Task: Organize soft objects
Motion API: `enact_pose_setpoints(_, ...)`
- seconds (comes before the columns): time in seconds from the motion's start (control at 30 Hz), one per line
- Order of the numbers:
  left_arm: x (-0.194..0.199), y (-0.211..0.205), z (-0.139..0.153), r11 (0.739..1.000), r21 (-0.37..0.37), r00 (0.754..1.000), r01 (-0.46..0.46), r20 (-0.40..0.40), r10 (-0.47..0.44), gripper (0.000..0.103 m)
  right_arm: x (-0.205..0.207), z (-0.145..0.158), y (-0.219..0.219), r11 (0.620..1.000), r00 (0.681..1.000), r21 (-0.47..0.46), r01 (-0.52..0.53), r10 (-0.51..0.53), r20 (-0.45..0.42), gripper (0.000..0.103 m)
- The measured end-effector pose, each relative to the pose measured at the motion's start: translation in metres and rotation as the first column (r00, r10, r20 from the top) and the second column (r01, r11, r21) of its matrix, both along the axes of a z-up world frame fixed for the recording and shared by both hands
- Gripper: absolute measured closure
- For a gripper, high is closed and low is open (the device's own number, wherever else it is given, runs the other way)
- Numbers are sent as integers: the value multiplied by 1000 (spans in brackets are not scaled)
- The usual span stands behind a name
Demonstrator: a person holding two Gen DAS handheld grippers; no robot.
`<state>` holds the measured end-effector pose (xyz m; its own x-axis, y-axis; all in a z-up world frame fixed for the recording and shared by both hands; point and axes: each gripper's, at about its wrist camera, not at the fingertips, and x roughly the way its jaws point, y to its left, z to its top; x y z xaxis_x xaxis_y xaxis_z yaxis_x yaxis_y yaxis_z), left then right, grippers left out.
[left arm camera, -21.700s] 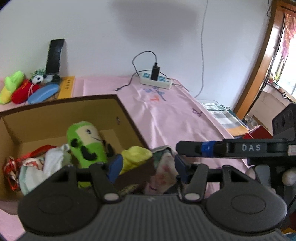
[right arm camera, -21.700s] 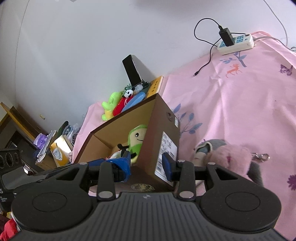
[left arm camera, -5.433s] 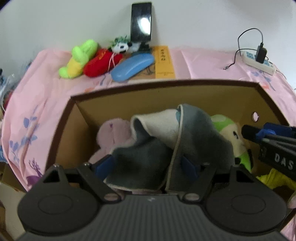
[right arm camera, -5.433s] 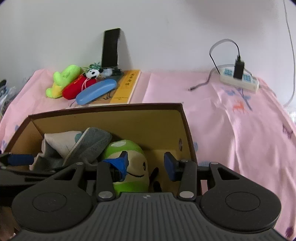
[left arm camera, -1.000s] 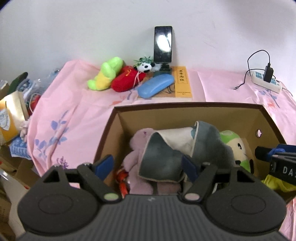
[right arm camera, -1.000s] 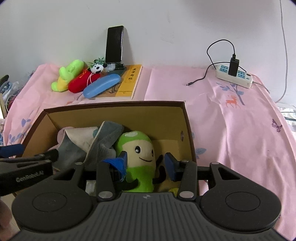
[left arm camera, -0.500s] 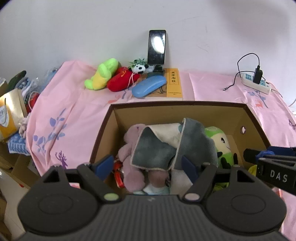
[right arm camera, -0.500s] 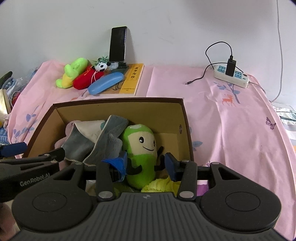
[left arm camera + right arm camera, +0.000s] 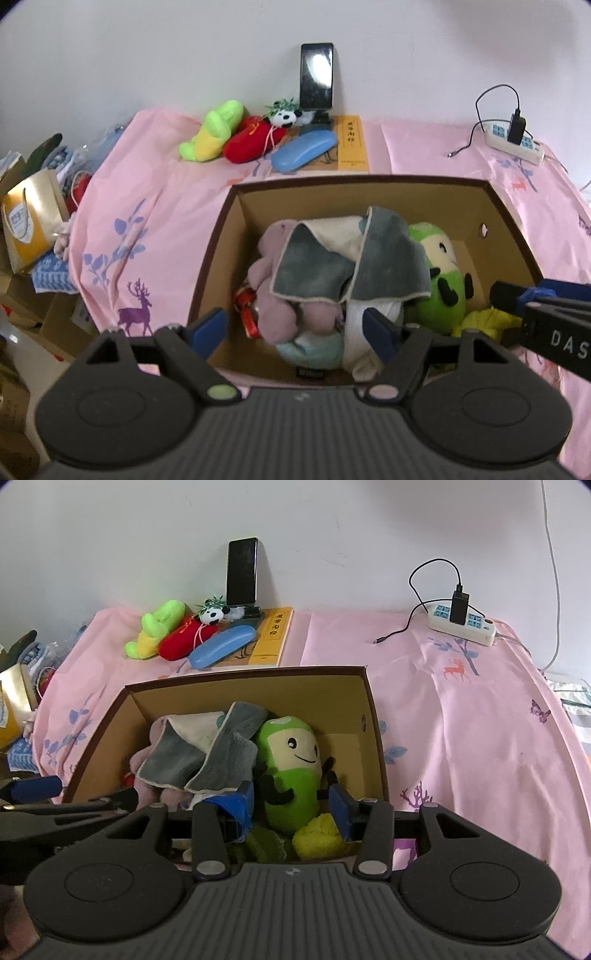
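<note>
An open cardboard box sits on the pink cloth. Inside lie a grey and cream cloth, a pink plush, a green plush figure and a yellow soft piece. My left gripper is open and empty, above the box's near left side. My right gripper is open and empty, above the near right side, its fingers either side of the green plush.
Behind the box lie a green-yellow plush, a red plush, a small panda, a blue case, a yellow book and an upright phone. A power strip lies at the back right. Bags stand at the left.
Both grippers have drawn back and up from the box, so more of the box and cloth shows. Both stay open and empty. The box contents have not moved.
</note>
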<state>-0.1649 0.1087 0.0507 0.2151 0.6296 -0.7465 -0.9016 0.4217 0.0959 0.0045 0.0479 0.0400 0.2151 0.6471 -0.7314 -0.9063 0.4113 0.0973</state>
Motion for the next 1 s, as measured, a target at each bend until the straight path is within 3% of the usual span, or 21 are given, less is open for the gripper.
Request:
enact_pose_setpoints(0.17,-3,-9,-1,1000,-27,1000,7,-6,-7,28,-5,4,-9,1000,1000,3,-19,19,-22,74)
enact_pose_setpoints(0.4,-5,-15,-14,993,-119,1000,16,-25,-19,28,-10,4,-24,999,997,-17,-45,44,-58,74)
enact_pose_setpoints(0.7,-4,-17,-37,979,-204,998,2,-61,-15,28,-7,-9,-34,997,993,-73,-38,29,-116,74)
enact_pose_setpoints(1.0,0,-21,-51,971,-240,996,5,-90,-28,28,-1,-23,-35,991,984,-130,-31,7,-177,74)
